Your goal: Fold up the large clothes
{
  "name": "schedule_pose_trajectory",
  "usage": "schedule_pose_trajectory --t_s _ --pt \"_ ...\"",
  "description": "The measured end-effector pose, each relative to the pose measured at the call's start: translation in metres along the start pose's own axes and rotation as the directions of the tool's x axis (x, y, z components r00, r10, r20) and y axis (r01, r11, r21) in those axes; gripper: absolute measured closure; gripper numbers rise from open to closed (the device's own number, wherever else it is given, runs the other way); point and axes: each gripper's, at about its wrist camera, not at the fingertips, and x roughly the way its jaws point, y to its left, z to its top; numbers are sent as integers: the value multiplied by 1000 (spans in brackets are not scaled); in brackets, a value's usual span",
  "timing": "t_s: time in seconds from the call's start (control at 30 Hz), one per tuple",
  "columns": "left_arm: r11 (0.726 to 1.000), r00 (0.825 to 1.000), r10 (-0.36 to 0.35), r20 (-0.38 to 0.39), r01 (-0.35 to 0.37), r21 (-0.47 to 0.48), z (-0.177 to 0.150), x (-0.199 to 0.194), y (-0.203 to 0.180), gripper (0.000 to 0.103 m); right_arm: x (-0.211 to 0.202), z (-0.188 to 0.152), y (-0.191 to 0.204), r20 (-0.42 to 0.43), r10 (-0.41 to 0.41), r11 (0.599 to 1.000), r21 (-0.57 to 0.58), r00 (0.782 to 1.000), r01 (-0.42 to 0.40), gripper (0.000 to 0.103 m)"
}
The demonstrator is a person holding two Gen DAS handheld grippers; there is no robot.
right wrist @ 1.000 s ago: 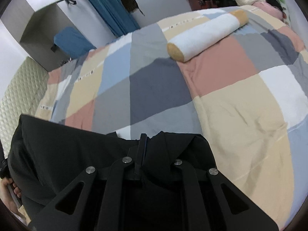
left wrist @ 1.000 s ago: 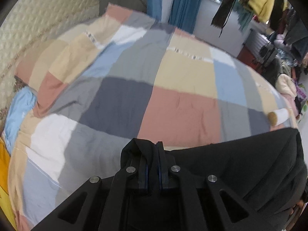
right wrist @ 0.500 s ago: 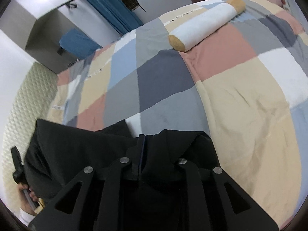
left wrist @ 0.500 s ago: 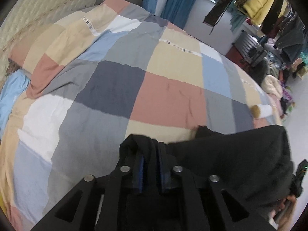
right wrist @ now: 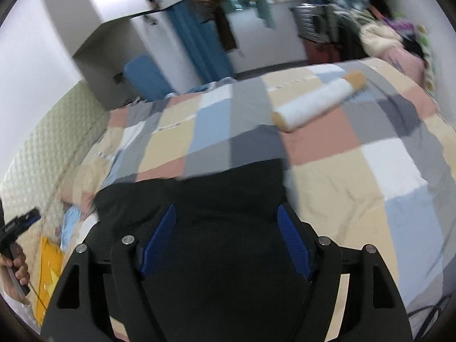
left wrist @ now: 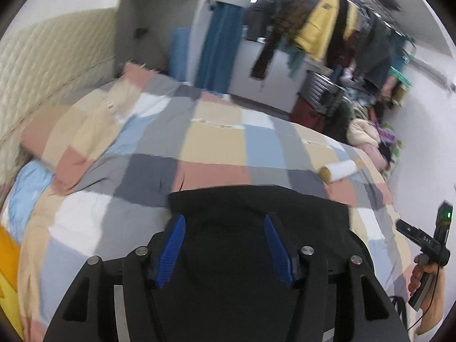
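A black garment (left wrist: 256, 202) lies in a flat dark slab on the patchwork quilt (left wrist: 213, 139), near the bed's front edge. My left gripper (left wrist: 224, 216) hovers above it. Its jaws are opening, the blue pads (left wrist: 173, 245) stand apart and nothing is pressed between them. In the right wrist view the same black garment (right wrist: 216, 188) lies under my right gripper (right wrist: 226, 208), whose jaws are also opening and hold nothing. Each gripper shows in the other's view in a person's hand: the right gripper (left wrist: 424, 239) at the far right, the left gripper (right wrist: 20, 222) at the far left.
A white bolster with tan ends (right wrist: 316, 104) lies across the quilt's far right. A pillow (left wrist: 71, 131) and a quilted headboard (left wrist: 42, 65) are at the left. A yellow item (left wrist: 5, 270) sits at the bed's left edge. Hanging clothes (left wrist: 322, 34) and a suitcase (left wrist: 322, 94) stand beyond the bed.
Both grippers were shut on corners of the black garment. They have let go, opened wide and risen away from it; the garment now rests on the quilt.
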Motion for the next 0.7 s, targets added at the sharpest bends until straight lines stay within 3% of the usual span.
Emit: schedule_pose_trajectory --t_s 0.1,0.2,0.33,0.43,0.57,0.7 --pt "999 1000 -23 -17 24 43 -14 32 -36 46 21 -16 34 -5 46 998 -45 999 -46 28" --pt "997 999 -20 -35 23 80 -26 71 -66 46 45 -31 59 -4 32 994 -104 999 -32 28" --pt "987 998 47 -34 -42 154 -36 120 -91 46 89 -44 80 -13 -8 986 -164 1000 5 27" --pt "959 988 153 5 -149 242 -49 151 -100 45 120 -49 82 -19 -69 978 -200 997 64 24" --pt "955 986 162 38 -167 246 -68 167 -92 45 140 -55 79 -11 -72 979 -192 997 69 19" --pt "966 991 130 36 -135 223 -68 175 -82 45 151 -59 81 -7 -72 978 -199 997 69 16"
